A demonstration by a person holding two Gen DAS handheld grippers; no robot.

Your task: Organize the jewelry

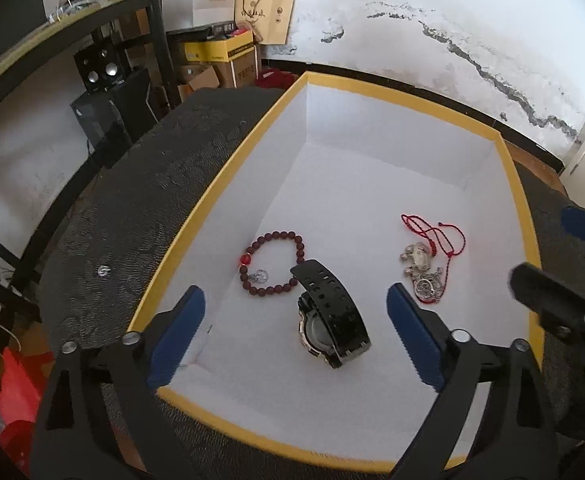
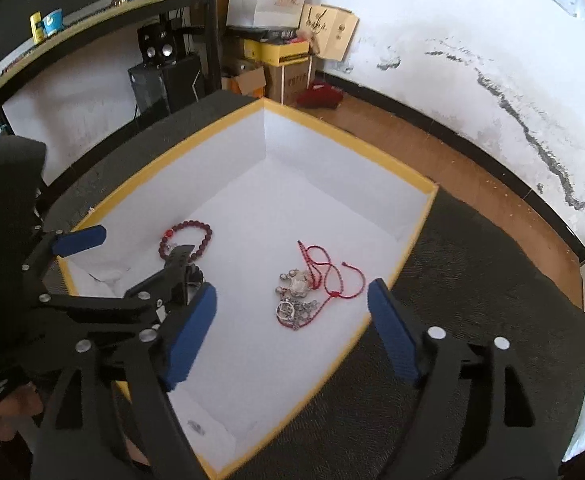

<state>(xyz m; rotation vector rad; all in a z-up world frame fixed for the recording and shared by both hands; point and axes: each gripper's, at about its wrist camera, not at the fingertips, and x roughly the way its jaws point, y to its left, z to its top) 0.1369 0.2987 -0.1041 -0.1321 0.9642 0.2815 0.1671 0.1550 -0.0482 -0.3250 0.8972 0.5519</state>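
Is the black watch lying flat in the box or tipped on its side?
On its side: the black watch rests on its edge on the box floor, strap arching up.

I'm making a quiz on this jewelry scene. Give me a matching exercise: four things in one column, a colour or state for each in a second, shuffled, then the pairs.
Things:
1. beaded bracelet
2. watch
3. cord necklace
4. box rim

Descriptions:
A. yellow
B. black, lying on its side
C. thin red string beside silver charms
D. dark red beads with one bright red bead

Pairs: 1-D, 2-B, 3-C, 4-A
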